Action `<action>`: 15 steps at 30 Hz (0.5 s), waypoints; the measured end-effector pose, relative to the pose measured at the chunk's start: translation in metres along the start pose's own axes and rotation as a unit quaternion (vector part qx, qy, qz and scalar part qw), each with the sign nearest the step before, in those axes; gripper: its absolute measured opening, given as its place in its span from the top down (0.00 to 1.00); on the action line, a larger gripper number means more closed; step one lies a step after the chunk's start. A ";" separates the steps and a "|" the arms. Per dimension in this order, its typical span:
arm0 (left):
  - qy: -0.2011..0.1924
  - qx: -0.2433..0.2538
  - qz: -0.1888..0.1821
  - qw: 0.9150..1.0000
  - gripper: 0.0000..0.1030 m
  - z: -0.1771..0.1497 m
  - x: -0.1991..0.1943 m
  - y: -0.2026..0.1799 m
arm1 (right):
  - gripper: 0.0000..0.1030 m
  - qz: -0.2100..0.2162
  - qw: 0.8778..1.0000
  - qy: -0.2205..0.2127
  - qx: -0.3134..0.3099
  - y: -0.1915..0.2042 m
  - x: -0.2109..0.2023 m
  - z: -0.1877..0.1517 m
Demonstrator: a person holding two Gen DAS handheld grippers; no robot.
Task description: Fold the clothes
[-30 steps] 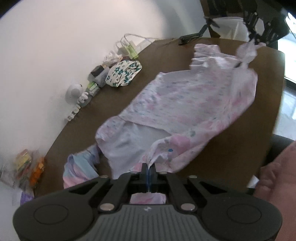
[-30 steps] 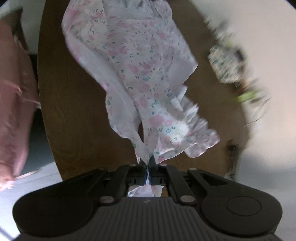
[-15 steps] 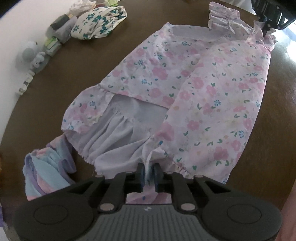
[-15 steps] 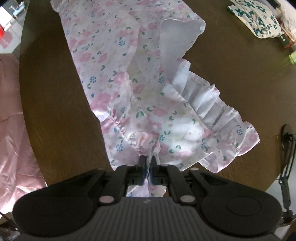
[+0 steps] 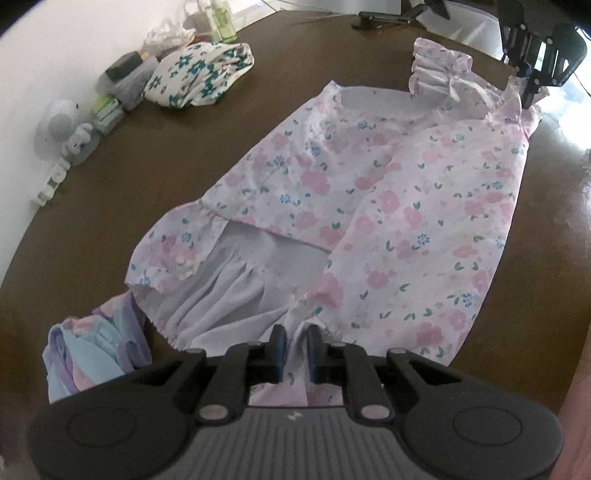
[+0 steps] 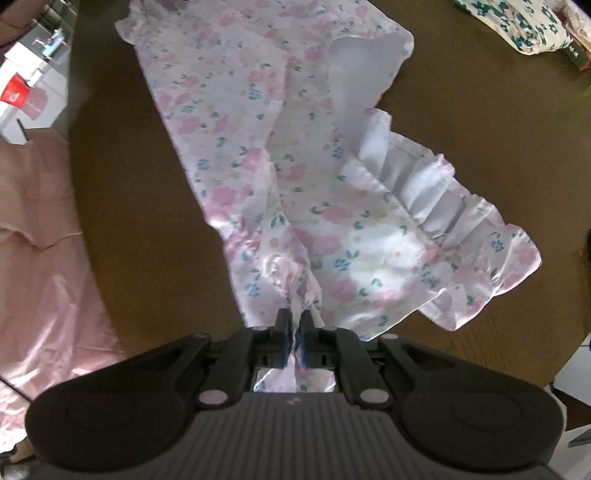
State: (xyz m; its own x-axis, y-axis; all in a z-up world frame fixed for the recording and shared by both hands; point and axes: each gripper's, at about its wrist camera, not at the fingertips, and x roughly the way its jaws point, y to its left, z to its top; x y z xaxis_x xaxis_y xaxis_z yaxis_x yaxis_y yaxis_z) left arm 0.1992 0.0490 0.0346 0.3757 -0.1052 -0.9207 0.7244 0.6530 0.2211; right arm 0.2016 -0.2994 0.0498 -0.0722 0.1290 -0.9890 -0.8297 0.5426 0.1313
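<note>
A pink floral garment (image 5: 406,206) with ruffled edges lies spread on the dark brown table (image 5: 166,166), one long side folded over onto the middle. My left gripper (image 5: 294,341) stands at its near hem. The jaws are a little apart and a loose tuck of fabric runs between them. My right gripper (image 6: 294,332) is shut on the opposite end of the garment (image 6: 258,155), pinching a gathered corner just above the table (image 6: 480,110). In the left wrist view the right gripper (image 5: 532,88) shows at the far ruffled end.
A teal-flowered cloth (image 5: 199,74) lies bundled at the back left, with small bottles (image 5: 221,22) and a white fan (image 5: 59,125) along the wall. A pastel blue and purple cloth (image 5: 92,350) sits beside the near hem. A person's pink clothing (image 6: 37,240) is past the table edge.
The garment hung lifted between both grippers a second ago and now lies flat on the table, folded lengthwise. Both grippers came down with it. The left jaws have parted slightly.
</note>
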 end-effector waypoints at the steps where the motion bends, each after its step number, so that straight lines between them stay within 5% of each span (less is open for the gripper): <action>1: 0.000 -0.001 0.003 1.000 0.89 0.001 0.001 0.001 | 0.95 -0.004 1.000 0.005 0.002 0.000 0.000 -0.001; 6: -0.001 -0.020 0.006 1.000 0.85 0.001 0.012 0.005 | 0.93 -0.007 1.000 0.012 0.015 -0.007 0.009 -0.001; 9: -0.018 -0.032 0.001 0.999 0.69 -0.005 0.005 0.009 | 0.90 0.000 1.000 0.006 0.013 -0.004 0.005 -0.003; 15: -0.036 -0.034 0.000 0.999 0.65 -0.008 -0.005 0.010 | 0.92 0.007 1.000 0.012 0.013 0.002 -0.002 -0.010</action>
State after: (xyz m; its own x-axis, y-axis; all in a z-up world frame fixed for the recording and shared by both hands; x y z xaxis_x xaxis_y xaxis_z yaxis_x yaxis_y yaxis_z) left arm 0.2001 0.0614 0.0387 0.4177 -0.1571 -0.8949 0.6845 0.7021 0.1963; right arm 0.1946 -0.3074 0.0512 -0.0971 0.1161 -0.9885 -0.8142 0.5619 0.1460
